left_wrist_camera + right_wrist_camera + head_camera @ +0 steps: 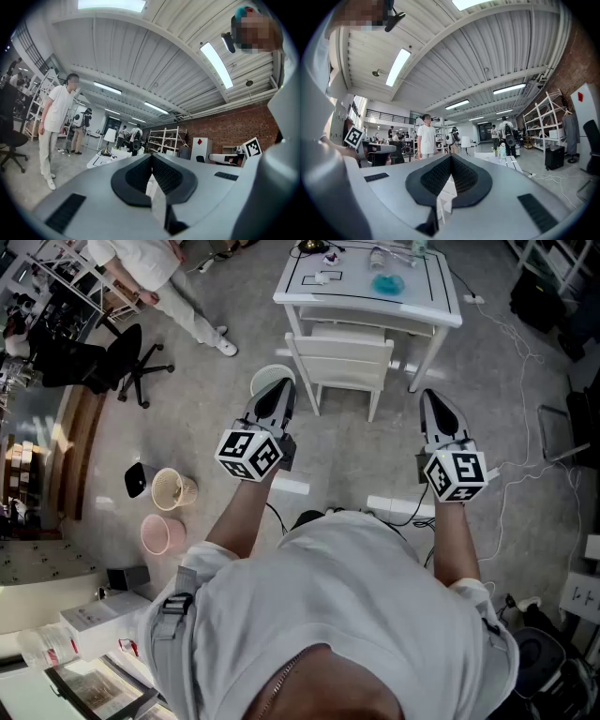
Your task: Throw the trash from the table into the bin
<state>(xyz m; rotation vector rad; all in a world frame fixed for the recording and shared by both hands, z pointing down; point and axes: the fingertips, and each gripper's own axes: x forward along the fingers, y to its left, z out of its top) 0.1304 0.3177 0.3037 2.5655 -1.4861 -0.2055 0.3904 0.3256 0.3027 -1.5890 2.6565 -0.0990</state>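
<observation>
**Left gripper and right gripper: jaws together, nothing held**

Teal crumpled trash and a bottle lie on the white table. A white bin shows just beside the left gripper. A beige basket and a pink bin stand farther left, contents unclear.

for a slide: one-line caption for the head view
Person holding the shut left gripper and right gripper out toward a white table and chair

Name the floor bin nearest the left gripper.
The pale bin by the white chair, ahead of the left gripper; the beige bin and pink bin stand farther left.
</observation>
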